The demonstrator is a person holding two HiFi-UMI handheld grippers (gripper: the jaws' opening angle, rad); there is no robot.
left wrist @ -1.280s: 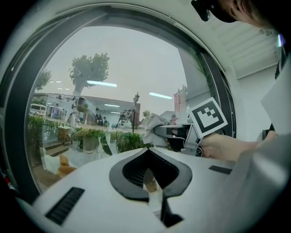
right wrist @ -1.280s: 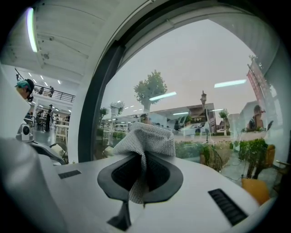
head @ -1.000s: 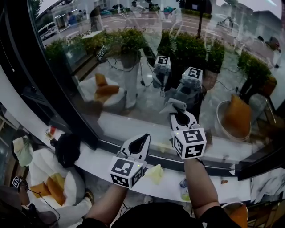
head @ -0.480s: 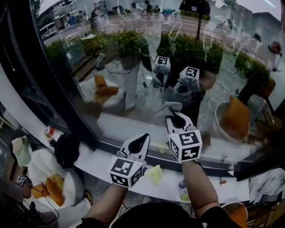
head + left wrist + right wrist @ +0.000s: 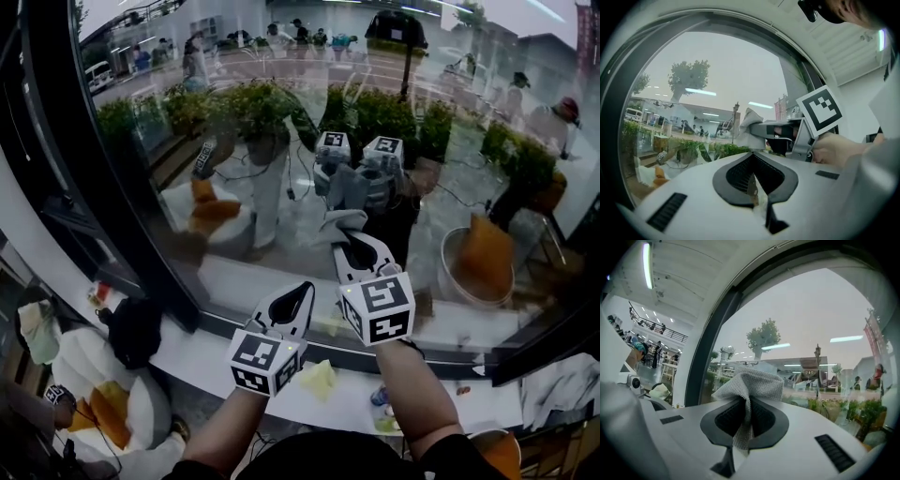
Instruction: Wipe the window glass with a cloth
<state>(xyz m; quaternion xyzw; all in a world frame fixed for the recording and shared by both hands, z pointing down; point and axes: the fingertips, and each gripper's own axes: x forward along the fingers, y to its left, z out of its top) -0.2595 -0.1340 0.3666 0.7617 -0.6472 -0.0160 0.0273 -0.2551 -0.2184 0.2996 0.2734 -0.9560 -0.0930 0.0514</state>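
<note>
The window glass (image 5: 281, 122) fills the head view, with plants and street behind it and reflections on it. My right gripper (image 5: 354, 246) is raised to the pane, shut on a grey mesh cloth (image 5: 339, 223) that bunches out past its tips against the glass. In the right gripper view the cloth (image 5: 751, 383) is pinched in the right gripper (image 5: 749, 404). My left gripper (image 5: 293, 304) is lower and to the left, above the sill, shut with nothing clearly in it. The left gripper view shows the left gripper (image 5: 753, 174) with its jaws together, and beyond it the right gripper (image 5: 761, 129) and cloth (image 5: 747, 119).
A white sill (image 5: 450, 405) runs under the glass; a yellow-green rag (image 5: 319, 378) and a small bottle (image 5: 380, 396) lie on it. A thick black frame (image 5: 94, 159) bounds the pane on the left. A black bag (image 5: 134, 328) and a white chair (image 5: 89, 375) sit lower left.
The right gripper with the cloth has slid left and a little up along the glass. The left gripper has stayed where it was.
</note>
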